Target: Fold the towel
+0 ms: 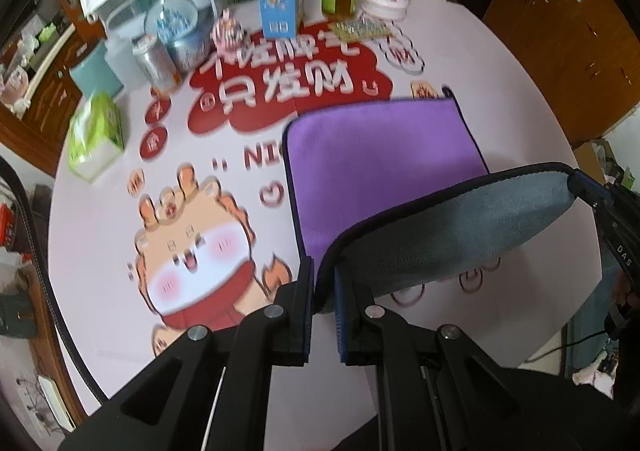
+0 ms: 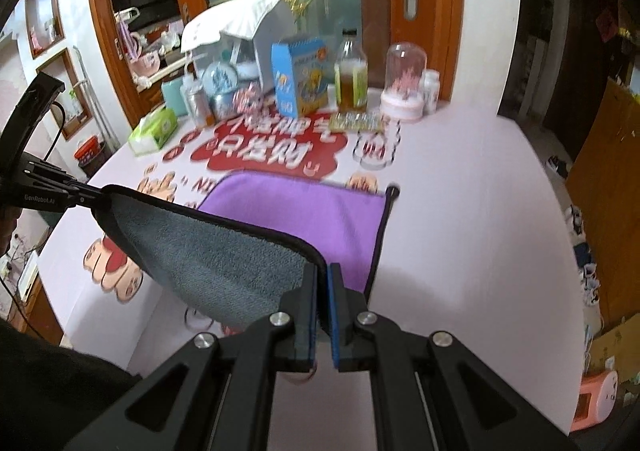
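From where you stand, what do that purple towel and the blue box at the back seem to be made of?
The towel looks like soft microfibre or plush cloth: fuzzy matte nap, purple on one face, grey on the lifted underside, with a dark stitched edge. The blue box looks like printed cardboard: flat folded panels, a slight sheen. Both are guesses from the look alone.

Round table (image 2: 460, 187), pale printed cover; purple towel (image 2: 304, 219) partly flat on it; far edge: tissue pack (image 2: 154, 129), blue carton (image 2: 298, 77), bottle (image 2: 351, 71), glass dome (image 2: 404, 81), cans, possibly jars.
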`<action>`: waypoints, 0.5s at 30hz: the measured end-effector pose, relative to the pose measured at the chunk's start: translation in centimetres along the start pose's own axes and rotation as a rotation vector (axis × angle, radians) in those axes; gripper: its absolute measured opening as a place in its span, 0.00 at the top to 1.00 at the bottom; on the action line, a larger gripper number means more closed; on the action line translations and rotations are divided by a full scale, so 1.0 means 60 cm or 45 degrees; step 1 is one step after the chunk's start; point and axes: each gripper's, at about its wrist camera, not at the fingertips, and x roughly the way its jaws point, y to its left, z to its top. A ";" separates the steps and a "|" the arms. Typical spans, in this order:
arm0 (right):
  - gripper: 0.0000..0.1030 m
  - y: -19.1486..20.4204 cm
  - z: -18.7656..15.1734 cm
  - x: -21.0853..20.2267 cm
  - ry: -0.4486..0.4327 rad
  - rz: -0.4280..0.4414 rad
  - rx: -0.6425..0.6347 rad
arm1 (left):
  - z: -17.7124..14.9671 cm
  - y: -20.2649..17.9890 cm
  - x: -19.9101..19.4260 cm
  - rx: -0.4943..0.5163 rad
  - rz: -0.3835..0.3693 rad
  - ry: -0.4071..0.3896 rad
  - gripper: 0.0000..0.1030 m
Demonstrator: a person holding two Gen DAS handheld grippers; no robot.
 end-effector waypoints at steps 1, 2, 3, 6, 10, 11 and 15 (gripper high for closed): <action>0.96 -0.001 0.009 0.000 -0.023 -0.004 -0.001 | 0.008 0.002 -0.002 0.002 0.005 -0.012 0.93; 0.96 -0.002 0.018 0.000 -0.047 -0.010 -0.004 | 0.017 0.004 -0.004 0.004 0.009 -0.026 0.93; 0.96 -0.004 0.027 0.002 -0.069 -0.021 -0.005 | 0.027 0.007 -0.006 0.005 0.012 -0.042 0.93; 0.96 -0.009 0.046 0.009 -0.114 -0.047 0.002 | 0.056 0.016 -0.008 0.005 0.027 -0.086 0.93; 0.96 -0.009 0.067 0.028 -0.178 -0.132 -0.015 | 0.086 0.031 0.004 -0.042 0.037 -0.161 0.93; 0.96 -0.008 0.069 0.033 -0.186 -0.150 -0.023 | 0.092 0.034 0.010 -0.050 0.035 -0.175 0.93; 0.96 0.000 0.078 0.068 -0.229 -0.224 -0.053 | 0.111 0.039 0.046 -0.063 0.057 -0.219 0.93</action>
